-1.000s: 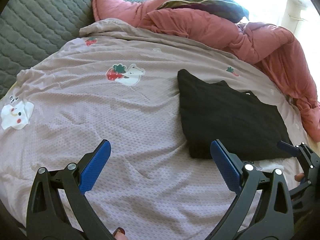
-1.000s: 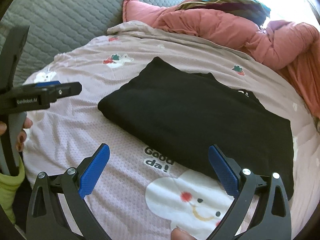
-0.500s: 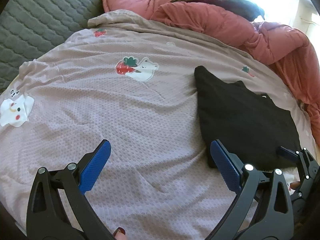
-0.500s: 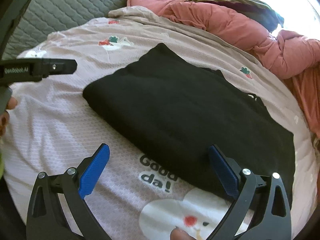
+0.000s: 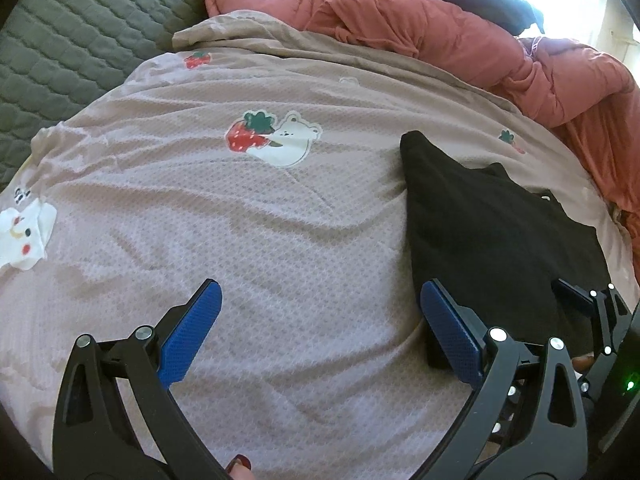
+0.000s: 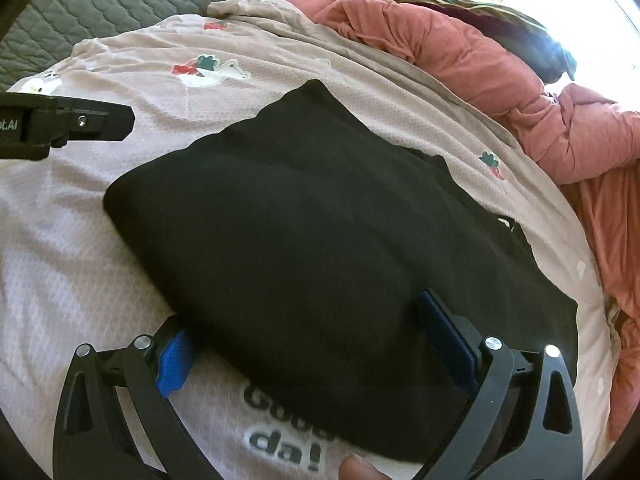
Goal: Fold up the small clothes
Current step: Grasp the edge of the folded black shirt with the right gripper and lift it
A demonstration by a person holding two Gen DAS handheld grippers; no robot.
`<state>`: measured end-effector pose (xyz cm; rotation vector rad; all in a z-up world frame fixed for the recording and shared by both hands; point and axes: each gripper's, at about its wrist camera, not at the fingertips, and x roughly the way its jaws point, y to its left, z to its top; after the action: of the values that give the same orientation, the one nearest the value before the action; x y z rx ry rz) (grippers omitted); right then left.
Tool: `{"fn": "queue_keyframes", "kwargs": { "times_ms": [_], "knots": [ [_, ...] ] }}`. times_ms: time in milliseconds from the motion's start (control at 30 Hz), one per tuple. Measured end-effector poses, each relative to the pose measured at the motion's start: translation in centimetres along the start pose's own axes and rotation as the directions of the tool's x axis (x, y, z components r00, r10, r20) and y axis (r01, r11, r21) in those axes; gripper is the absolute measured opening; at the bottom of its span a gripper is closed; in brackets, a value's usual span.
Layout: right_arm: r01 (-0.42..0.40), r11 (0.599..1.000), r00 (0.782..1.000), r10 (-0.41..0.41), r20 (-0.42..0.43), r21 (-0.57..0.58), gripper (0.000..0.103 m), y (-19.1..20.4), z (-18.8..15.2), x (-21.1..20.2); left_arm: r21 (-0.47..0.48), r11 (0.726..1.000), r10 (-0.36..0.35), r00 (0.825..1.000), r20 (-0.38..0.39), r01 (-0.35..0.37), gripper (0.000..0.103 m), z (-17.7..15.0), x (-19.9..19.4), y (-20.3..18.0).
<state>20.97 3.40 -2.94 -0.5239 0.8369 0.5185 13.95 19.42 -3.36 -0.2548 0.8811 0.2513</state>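
Observation:
A folded black garment [image 6: 320,220] lies flat on the pale pink bed sheet [image 6: 100,264]; it also shows at the right of the left wrist view [image 5: 488,240]. My right gripper [image 6: 316,344] is open, its blue-padded fingers straddling the garment's near edge, the left pad tucked under the fold. My left gripper [image 5: 320,332] is open and empty over the bare sheet [image 5: 248,220], its right finger beside the garment's near left corner. The right gripper's tip [image 5: 580,304] shows at the far right of the left wrist view.
A rumpled salmon-pink duvet [image 6: 500,92] with a dark striped cloth on it lies along the far and right sides. A grey quilted headboard [image 5: 72,40] stands at the far left. The sheet has bear and strawberry prints [image 5: 276,140].
My right gripper has moved forward onto the garment's near edge, its fingers now around the fold. My left gripper has moved right, closer to the garment's corner.

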Motion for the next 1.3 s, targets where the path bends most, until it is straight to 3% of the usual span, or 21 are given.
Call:
{"fn": "queue_keyframes", "kwargs": {
  "times_ms": [333, 467, 533, 667, 733, 800, 900, 1033, 1133, 1300],
  "knots": [
    [0.060, 0.998, 0.996, -0.062, 0.057, 0.032, 0.097, -0.4, 0.4, 0.0, 0.002, 1.000, -0.022, 0.999, -0.039, 0.022, 0.093, 2.2, 2.3, -1.6],
    [0.090, 0.994, 0.991, -0.096, 0.097, 0.065, 0.097, -0.8, 0.2, -0.6, -0.038, 0.994, -0.102, 0.991, -0.087, 0.099, 0.093, 3.2, 3.7, -2.1],
    [0.093, 0.993, 0.988, -0.101, 0.119, 0.069, 0.092, -0.9, 0.2, -1.0, -0.072, 0.988, -0.146, 0.984, -0.106, 0.139, 0.093, 3.5, 4.4, -2.3],
    [0.065, 0.997, 0.985, -0.070, 0.157, 0.040, 0.069, -0.3, 0.1, -1.7, -0.148, 0.963, -0.245, 0.959, -0.139, 0.225, 0.093, 4.1, 5.7, -2.7],
    [0.032, 0.999, 0.984, -0.036, 0.173, 0.024, 0.042, -0.1, 0.0, -2.1, -0.192, 0.941, -0.311, 0.938, -0.156, 0.280, 0.093, 4.4, 6.4, -2.8],
    [0.026, 0.999, 0.981, -0.031, 0.192, 0.029, 0.033, -0.2, 0.0, -2.5, -0.219, 0.931, -0.332, 0.928, -0.169, 0.293, 0.093, 4.5, 7.0, -2.9],
    [-0.028, 0.997, 0.978, 0.013, 0.208, 0.069, 0.030, -1.0, -0.1, -2.8, -0.207, 0.932, -0.333, 0.928, -0.169, 0.297, 0.093, 4.7, 7.2, -3.3],
    [-0.105, 0.987, 0.972, 0.077, 0.222, 0.119, 0.028, -2.3, -0.3, -3.1, -0.234, 0.909, -0.390, 0.901, -0.190, 0.344, 0.093, 4.8, 7.7, -4.0],
    [-0.138, 0.980, 0.965, 0.099, 0.241, 0.147, 0.026, -3.0, -0.4, -3.8, -0.232, 0.905, -0.402, 0.894, -0.197, 0.356, 0.093, 5.1, 7.8, -4.8],
    [-0.149, 0.976, 0.960, 0.104, 0.261, 0.160, 0.025, -3.7, -0.9, -5.0, -0.268, 0.859, -0.492, 0.848, -0.198, 0.436, 0.091, 5.4, 7.5, -6.5]
  ]
}}
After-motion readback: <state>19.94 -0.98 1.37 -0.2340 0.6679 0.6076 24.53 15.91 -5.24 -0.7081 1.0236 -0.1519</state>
